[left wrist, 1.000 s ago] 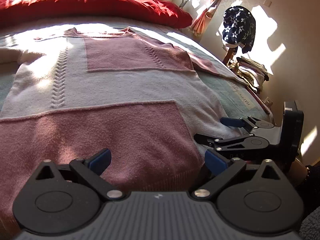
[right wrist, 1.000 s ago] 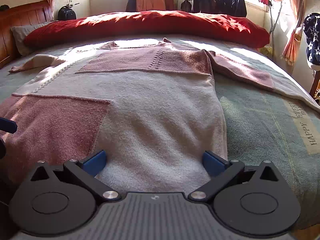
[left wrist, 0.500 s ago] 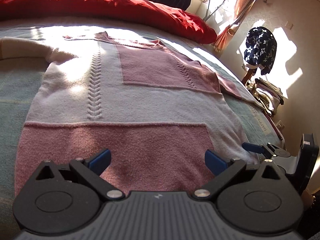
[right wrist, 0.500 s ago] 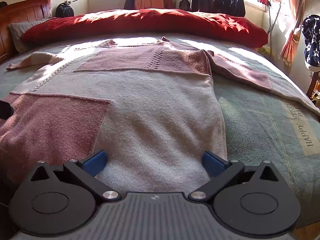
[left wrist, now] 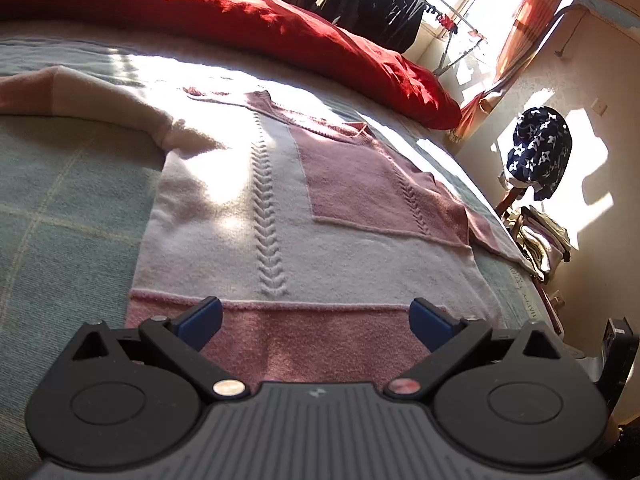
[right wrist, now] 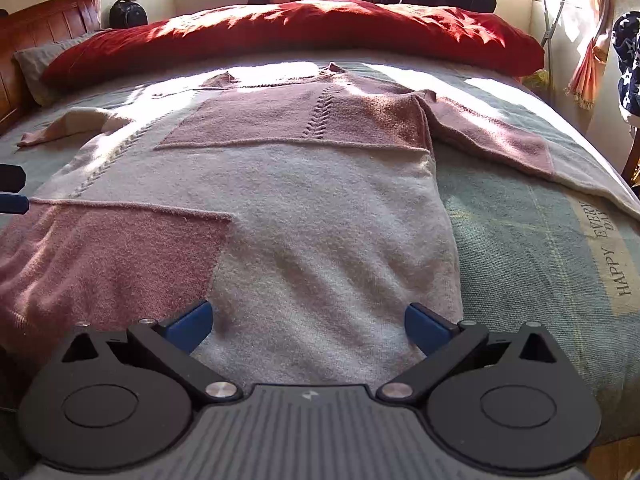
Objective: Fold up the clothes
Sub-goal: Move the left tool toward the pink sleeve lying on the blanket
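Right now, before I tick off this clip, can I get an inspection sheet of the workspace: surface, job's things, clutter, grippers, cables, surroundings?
Surface: bed with a pale green checked blanket, printed strip along its right edge, sunlit patches.
Job's things: pink and cream colour-block knit sweater lying flat and unfolded, hem nearest the cameras, both sleeves spread outward.
Clutter: red duvet bunched across the head of the bed; grey pillow beside it.
Grippers: left gripper open above the pink hem corner; right gripper open above the cream hem corner; neither holds cloth.
Cables: nothing seen.
Surroundings: wooden headboard, dark clothes on a drying rack, navy star-patterned garment over a chair, orange curtains.
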A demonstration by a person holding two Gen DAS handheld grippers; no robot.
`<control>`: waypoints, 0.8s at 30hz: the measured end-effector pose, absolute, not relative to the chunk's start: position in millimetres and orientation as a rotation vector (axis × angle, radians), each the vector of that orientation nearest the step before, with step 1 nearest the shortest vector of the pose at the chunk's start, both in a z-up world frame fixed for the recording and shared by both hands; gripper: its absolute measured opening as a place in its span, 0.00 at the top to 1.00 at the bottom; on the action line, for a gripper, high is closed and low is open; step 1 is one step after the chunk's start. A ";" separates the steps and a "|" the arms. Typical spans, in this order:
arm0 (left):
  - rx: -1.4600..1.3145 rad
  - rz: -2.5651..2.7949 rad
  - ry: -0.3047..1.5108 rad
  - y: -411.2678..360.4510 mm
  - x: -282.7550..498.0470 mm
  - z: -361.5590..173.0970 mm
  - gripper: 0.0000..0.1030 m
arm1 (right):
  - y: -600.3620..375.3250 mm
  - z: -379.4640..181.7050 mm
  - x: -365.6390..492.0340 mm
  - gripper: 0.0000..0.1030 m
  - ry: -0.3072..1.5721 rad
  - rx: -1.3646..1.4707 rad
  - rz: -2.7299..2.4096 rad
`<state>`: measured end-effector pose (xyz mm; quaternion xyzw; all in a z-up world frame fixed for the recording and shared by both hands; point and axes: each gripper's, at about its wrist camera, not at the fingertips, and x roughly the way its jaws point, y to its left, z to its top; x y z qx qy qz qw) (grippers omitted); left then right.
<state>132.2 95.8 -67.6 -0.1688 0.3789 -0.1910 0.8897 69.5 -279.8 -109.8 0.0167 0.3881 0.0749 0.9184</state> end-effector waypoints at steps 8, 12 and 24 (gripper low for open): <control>-0.599 -0.124 0.657 245.2 216.0 -70.5 0.05 | -270.0 -76.3 87.6 0.00 0.732 0.180 0.237; -0.836 -0.037 0.633 311.0 249.0 -108.2 0.05 | -254.8 -76.9 99.8 0.00 0.745 0.143 0.243; -1.003 0.042 0.617 326.8 324.9 -159.1 0.03 | -227.1 -91.3 136.6 0.00 0.806 0.086 0.230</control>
